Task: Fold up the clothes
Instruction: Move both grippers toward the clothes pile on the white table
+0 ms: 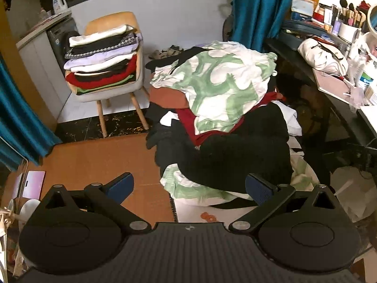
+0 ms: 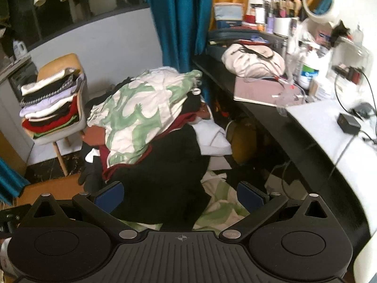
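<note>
Left gripper point(image 1: 189, 187) has its jaws spread wide, nothing between the blue pads point(image 1: 120, 186). It hovers over the near edge of the clothes pile point(image 1: 221, 122), not touching it. Right gripper point(image 2: 180, 197) is likewise spread wide and empty, with a black garment point(image 2: 162, 172) showing between its pads and a green-and-white cloth point(image 2: 221, 202) under the right-side pad; contact unclear.

Clothes to fold sit in a loose heap on the floor, centre of both views. Nearest layer is the black garment point(image 1: 235, 155) over a green-and-white patterned cloth point(image 1: 186, 186). Above that is a dark red piece point(image 1: 188, 122), then a big white sheet with green print point(image 1: 219, 82) draped on top. An orange-brown piece point(image 1: 165, 96) pokes out on the left side of the heap, white fabric point(image 1: 292, 120) on its right.

Brown floor point(image 1: 94, 158) lies left of the pile in the left wrist view. A pink-lidded item point(image 1: 34, 184) sits at the far left near a teal curtain point(image 1: 21, 122).

Further back left, a chair point(image 1: 113, 89) holds a neat stack of folded clothes point(image 1: 103, 59), well apart from the pile. Sandals point(image 1: 167, 52) lie on the pale tile behind the heap.

To the right, a dark desk point(image 2: 271, 118) runs beside the pile with a white bag point(image 2: 254, 63), a bottle point(image 2: 308, 70), makeup brushes point(image 2: 282, 7) and a round mirror point(image 2: 320, 0). Another teal curtain point(image 2: 179, 23) hangs at the back.
</note>
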Motion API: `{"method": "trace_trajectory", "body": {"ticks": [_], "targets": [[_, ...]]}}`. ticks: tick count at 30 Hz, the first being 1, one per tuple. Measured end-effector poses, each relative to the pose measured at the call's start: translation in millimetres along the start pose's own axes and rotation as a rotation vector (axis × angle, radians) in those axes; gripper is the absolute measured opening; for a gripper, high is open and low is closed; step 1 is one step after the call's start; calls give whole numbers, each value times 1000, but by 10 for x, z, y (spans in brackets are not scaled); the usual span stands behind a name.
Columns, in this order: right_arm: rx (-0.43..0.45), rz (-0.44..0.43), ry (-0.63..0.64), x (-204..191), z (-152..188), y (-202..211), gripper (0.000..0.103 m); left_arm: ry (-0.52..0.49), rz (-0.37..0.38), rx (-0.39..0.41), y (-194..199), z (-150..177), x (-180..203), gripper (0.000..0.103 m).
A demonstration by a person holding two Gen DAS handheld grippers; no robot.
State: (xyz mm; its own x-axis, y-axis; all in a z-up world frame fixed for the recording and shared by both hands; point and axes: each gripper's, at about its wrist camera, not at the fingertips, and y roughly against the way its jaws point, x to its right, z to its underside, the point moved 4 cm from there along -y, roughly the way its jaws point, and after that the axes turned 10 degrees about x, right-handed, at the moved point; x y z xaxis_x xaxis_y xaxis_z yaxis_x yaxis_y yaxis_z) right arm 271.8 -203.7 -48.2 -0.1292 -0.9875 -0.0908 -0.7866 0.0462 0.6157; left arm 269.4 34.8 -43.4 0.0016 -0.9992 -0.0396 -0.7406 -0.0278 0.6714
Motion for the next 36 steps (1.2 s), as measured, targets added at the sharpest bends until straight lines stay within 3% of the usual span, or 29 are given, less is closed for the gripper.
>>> {"method": "trace_trajectory", "body": {"ticks": [5,8,10,12,16,19,36], "targets": [[-25,-41,51,-246,-60,-6,102,24,-5,0,32,-13,-167,103],[-47,-77,71,-375,-60,30,102,-37,-32,17,45,-42,-160,103],[-97,-86,67,-408,-57,37,102,-39,5,-1,19,-32,-126,103],[-85,-98,46,-404,-41,21,102,-10,28,-3,-11,-26,-131,103],[-92,-135,10,-369,-8,17,102,11,-9,-26,-93,-6,-187,103],[-52,-113,25,-381,10,55,102,-3,-18,-20,-100,-8,-173,103],[-48,-68,39,-338,25,35,102,-16,-45,-16,-98,-5,-216,103]]}}
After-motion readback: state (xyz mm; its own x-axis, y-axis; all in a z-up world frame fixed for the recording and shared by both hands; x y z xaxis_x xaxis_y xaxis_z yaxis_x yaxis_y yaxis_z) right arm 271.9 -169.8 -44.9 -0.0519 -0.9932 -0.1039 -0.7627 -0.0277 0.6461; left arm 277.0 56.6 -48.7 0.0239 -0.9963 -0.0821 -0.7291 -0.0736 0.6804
